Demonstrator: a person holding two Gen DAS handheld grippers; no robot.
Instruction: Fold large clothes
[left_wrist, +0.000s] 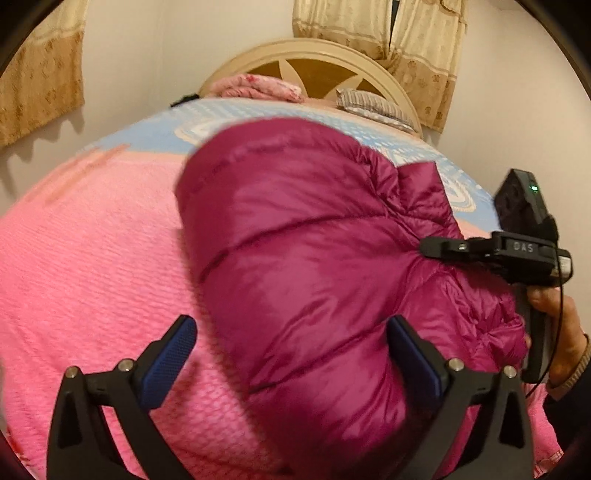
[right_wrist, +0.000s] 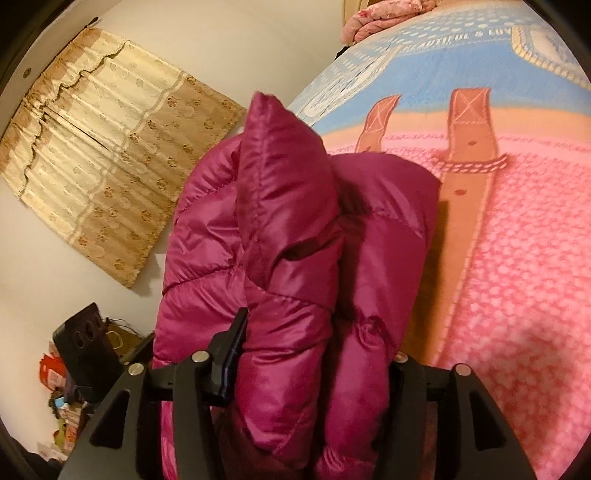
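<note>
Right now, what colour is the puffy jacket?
Magenta, a shiny quilted jacket; clearest in the left wrist view.

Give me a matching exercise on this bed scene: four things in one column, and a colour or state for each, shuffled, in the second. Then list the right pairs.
Things
1. left gripper
2. right gripper
3. puffer jacket
4. folded floral quilt

Colour or state
A. lies at the head of the bed, by the headboard
B. magenta, quilted, bunched up on the pink bedspread
C. open, blue pads wide apart
D. closed on a thick fold of fabric

Pairs: 1-C, 2-D, 3-B, 4-A
</note>
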